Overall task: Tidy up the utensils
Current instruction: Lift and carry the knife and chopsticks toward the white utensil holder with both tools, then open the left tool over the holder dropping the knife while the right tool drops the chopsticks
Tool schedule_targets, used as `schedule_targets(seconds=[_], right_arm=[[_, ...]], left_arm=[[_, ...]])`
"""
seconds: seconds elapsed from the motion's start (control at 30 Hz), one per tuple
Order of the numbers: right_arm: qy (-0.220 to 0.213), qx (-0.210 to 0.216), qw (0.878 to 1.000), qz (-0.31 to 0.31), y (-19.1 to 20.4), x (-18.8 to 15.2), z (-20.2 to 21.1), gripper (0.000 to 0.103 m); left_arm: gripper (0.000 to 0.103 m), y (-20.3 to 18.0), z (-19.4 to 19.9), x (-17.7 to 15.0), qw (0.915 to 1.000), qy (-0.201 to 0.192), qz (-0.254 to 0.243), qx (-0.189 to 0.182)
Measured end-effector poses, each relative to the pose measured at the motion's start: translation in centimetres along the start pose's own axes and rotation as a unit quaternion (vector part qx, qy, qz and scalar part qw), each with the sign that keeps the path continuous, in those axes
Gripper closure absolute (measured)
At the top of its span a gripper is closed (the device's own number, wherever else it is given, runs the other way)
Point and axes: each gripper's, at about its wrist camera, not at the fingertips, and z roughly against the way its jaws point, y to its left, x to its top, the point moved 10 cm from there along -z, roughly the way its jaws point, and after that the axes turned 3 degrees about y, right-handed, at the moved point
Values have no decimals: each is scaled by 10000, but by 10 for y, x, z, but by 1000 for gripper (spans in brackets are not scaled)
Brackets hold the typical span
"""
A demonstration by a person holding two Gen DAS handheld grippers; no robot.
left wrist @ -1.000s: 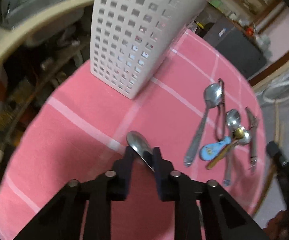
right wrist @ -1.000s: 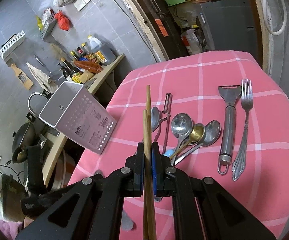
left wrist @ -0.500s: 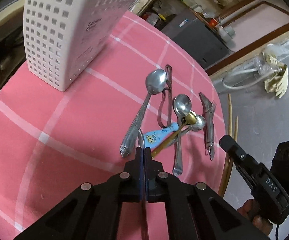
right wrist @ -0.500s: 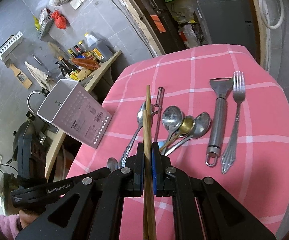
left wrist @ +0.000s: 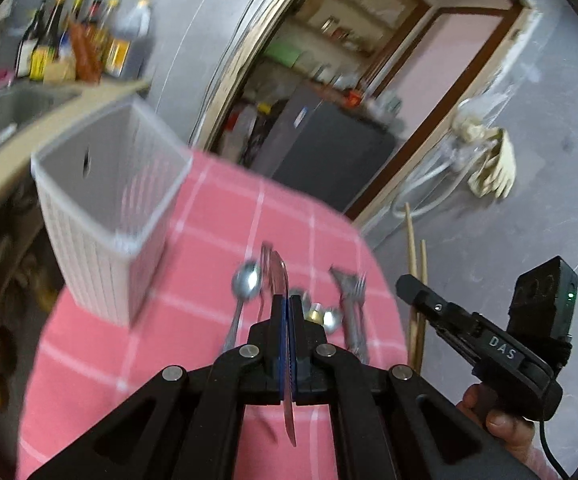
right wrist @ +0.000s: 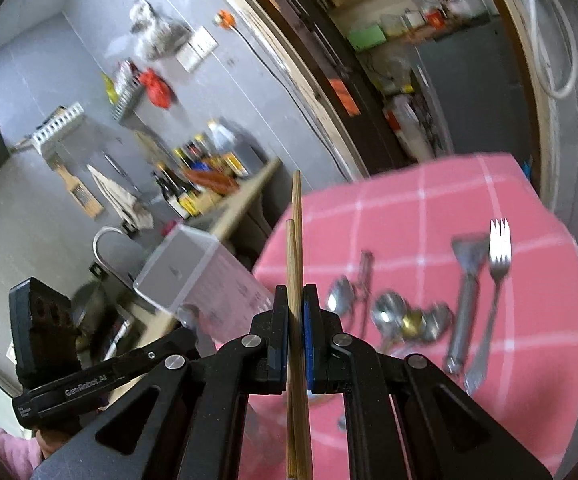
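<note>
Utensils on my left wrist view: left gripper (left wrist: 287,312) has its jaws clamped on a spoon (left wrist: 279,276), seen edge-on, bowl sticking out past the fingertips, handle running back under the frame. White perforated utensil holder (left wrist: 105,216) stands upright near the table's far-left edge, mouth open, air above it free. Loose spoon (left wrist: 245,284), peeler (left wrist: 343,284) and fork (left wrist: 359,292) lie on the pink checked tablecloth (left wrist: 209,240) ahead, close to the right edge. Right gripper (left wrist: 413,286) hangs off that edge, in a hand (left wrist: 501,420).

Right wrist view: right gripper (right wrist: 296,308) is clamped on a pair of wooden chopsticks (right wrist: 294,248), tips pointing forward and up. Holder (right wrist: 193,276) sits ahead-left at the table corner, beside the counter edge. Fork (right wrist: 497,264), peeler (right wrist: 467,280) and a blurred cluster of spoons (right wrist: 393,312) lie right of my fingers; cloth beyond them is bare to the far edge.
</note>
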Motion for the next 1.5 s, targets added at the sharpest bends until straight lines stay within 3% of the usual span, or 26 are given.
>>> schedule_targets(seconds=[0.5, 0.87, 1.13, 1.37, 1.5], right_arm=[[-936, 630, 9929, 376, 81, 104, -15, 97], [-1915, 1390, 9715, 163, 148, 153, -63, 97], [-2276, 1271, 9653, -116, 135, 146, -123, 97], [-1999, 994, 9747, 121, 118, 125, -151, 97], [-1718, 979, 9797, 318, 117, 109, -159, 97]], left_arm=[[102, 18, 53, 113, 9973, -706, -180, 111], [102, 53, 86, 195, 9871, -1432, -516, 491], [102, 79, 48, 196, 9850, -1404, -831, 561], [101, 85, 20, 169, 9830, -1270, -1216, 523], [101, 91, 9, 154, 9870, -1088, -1149, 286]])
